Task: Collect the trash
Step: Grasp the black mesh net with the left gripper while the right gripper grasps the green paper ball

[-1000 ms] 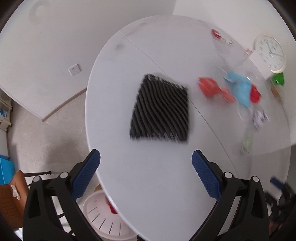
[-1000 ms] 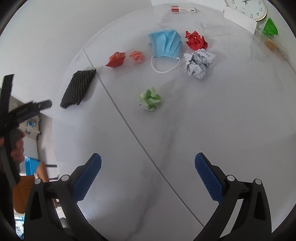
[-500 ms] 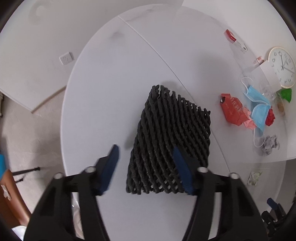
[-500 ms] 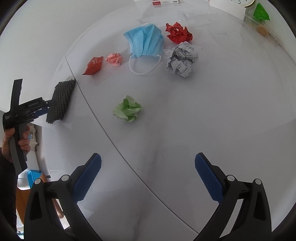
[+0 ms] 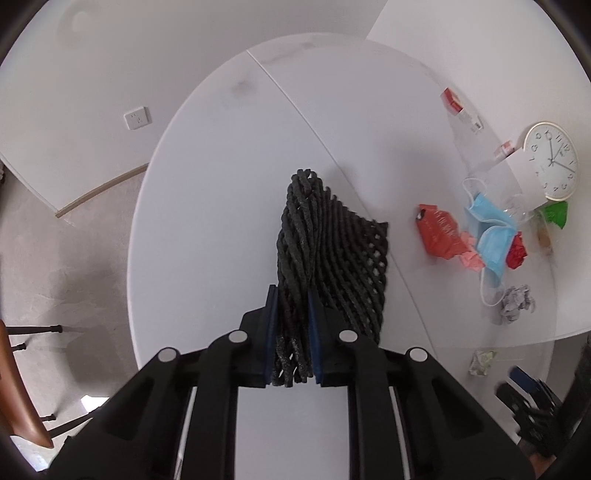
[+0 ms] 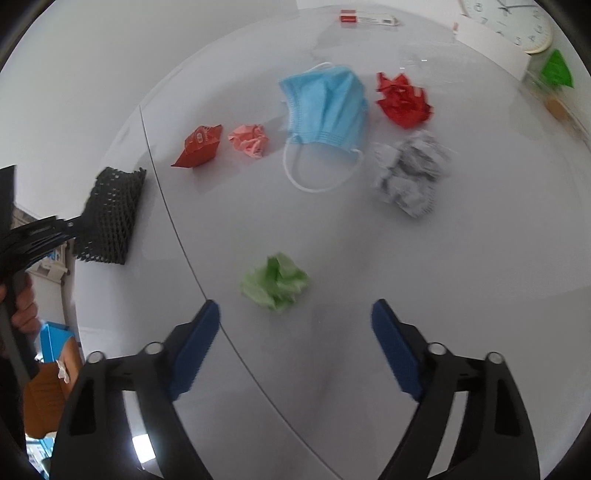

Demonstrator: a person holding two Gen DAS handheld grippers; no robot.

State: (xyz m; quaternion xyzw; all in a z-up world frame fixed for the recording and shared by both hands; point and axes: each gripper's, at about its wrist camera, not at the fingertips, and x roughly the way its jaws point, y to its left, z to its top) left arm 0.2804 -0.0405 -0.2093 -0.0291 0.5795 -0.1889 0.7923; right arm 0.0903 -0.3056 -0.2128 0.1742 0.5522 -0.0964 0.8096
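Note:
My left gripper [image 5: 291, 295] is shut on a black foam net [image 5: 328, 251], pinching its near edge so it bunches upward off the white table [image 5: 207, 206]. The right wrist view shows the same net [image 6: 110, 214] held at the table's left edge. My right gripper [image 6: 295, 314] is open, just short of a green paper wad [image 6: 275, 286]. Beyond lie a red wrapper [image 6: 199, 146], a pink wad [image 6: 249, 140], a blue face mask [image 6: 325, 109], a red crumpled paper [image 6: 402, 99] and a crumpled newsprint ball [image 6: 410, 171].
A round clock [image 5: 552, 160] and a green item [image 5: 554, 214] stand at the far right edge. A red-and-white small box [image 6: 349, 16] lies at the back. A brown chair [image 5: 14, 387] stands on the floor to the left.
My left gripper closed on the black net and bunched it up. My right gripper moved forward toward the green wad, its fingers narrowing a little.

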